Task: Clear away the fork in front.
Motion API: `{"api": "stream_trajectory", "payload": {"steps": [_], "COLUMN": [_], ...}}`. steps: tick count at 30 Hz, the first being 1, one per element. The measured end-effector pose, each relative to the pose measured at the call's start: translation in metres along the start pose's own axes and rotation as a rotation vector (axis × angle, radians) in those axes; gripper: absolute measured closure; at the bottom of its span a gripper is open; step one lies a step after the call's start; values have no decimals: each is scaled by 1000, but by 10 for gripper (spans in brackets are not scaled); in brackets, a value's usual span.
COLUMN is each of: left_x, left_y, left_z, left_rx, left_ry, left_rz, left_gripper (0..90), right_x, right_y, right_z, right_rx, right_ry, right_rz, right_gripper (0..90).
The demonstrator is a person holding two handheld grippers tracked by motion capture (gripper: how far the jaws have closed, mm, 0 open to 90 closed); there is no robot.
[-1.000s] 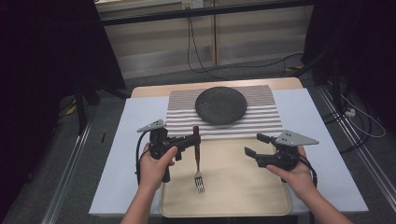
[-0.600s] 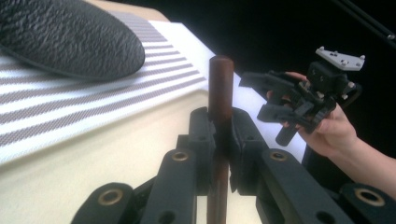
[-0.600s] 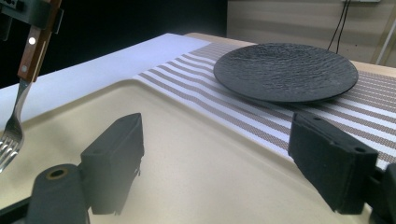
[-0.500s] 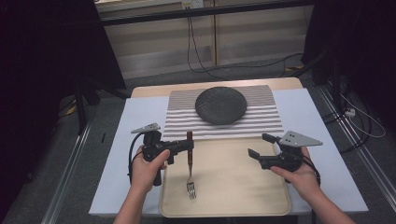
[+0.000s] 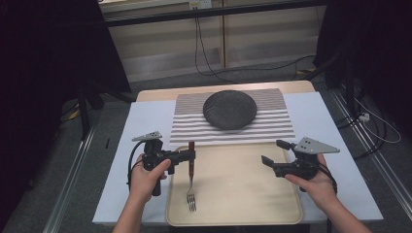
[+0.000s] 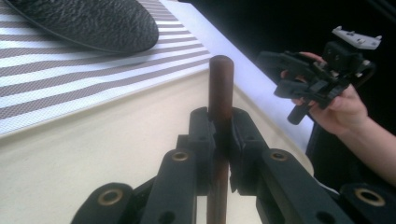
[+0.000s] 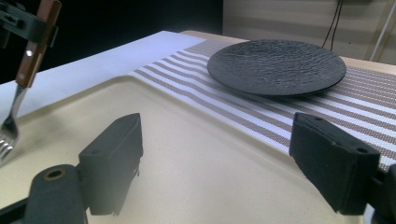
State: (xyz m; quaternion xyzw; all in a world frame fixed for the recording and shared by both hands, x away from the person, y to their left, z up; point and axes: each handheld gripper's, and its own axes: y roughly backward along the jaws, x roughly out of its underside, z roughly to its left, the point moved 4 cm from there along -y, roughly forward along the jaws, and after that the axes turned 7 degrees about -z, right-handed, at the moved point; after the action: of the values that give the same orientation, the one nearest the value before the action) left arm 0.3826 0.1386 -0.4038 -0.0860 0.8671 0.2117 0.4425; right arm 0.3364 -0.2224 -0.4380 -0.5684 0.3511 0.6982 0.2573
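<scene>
A fork [image 5: 191, 187] with a brown wooden handle hangs tines-down over the left part of the beige tray [image 5: 243, 199]. My left gripper [image 5: 191, 155] is shut on that handle [image 6: 220, 79], its black jaws pressing both sides [image 6: 219, 126]. In the right gripper view the fork [image 7: 25, 60] hangs at the far left with its tines close to the tray; whether they touch it I cannot tell. My right gripper [image 5: 273, 152] hovers over the tray's right side. Its jaws have just been opening, and they stand wide apart [image 7: 219, 149] with nothing between them.
A dark textured plate [image 5: 229, 109] sits on a striped placemat [image 5: 277, 128] beyond the tray. A white cloth [image 5: 141, 131] covers the table under both. Table edges drop off left and right to a dark floor with cables.
The left gripper has carried the fork leftward and toward the near edge of the tray, slightly lower. The right gripper's jaws have spread wider while that hand stayed in place.
</scene>
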Motion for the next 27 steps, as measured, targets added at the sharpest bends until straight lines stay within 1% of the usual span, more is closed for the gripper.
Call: {"api": "stream_trajectory", "payload": {"steps": [1,3,4,5,7,9,10,12,13,16,18,20,21,27], "left_x": [1,2,3,4,8,11,13,15,17,21,24,26,27,33], "left_y": [0,1,1,1,0,-2,-2,-2,-2,-2,-2,-3,-3,-6], "left_z": [1,5,6,7,11,14,17,20,22,26,30,33,34,41], "left_rx": [2,7,13,16,-3,-11,-20,-21,-31,-46,-59,-64,-68,-87], "left_ry": [6,13,27,23,17,1,-8,-10,-11,-23,-42,-49,-42,-50], "left_rz": [-6,-14,-19,-16,-3,12,7,-4,-11,-7,4,4,7,19], "left_gripper": [811,810,810,810,804,794,789,784,780,765,753,740,735,713], "right_x": [0,0,1,1,2,3,3,4,5,6,6,7,7,7], "right_y": [0,1,2,2,2,3,3,4,4,6,6,6,6,7], "right_z": [0,0,0,-1,-1,-1,-2,-3,-4,-6,-7,-8,-9,-9], "right_rx": [-7,-3,-4,-2,-4,2,0,6,5,9,11,13,14,13], "right_ry": [-1,0,-2,0,-7,-5,-9,-9,-17,-28,-31,-33,-37,-39], "right_rz": [1,0,2,2,0,-4,-4,-4,-4,-7,-11,-14,-14,-18], "right_gripper": [169,169,168,167,166,166,164,163,159,157,157,157,156,153]}}
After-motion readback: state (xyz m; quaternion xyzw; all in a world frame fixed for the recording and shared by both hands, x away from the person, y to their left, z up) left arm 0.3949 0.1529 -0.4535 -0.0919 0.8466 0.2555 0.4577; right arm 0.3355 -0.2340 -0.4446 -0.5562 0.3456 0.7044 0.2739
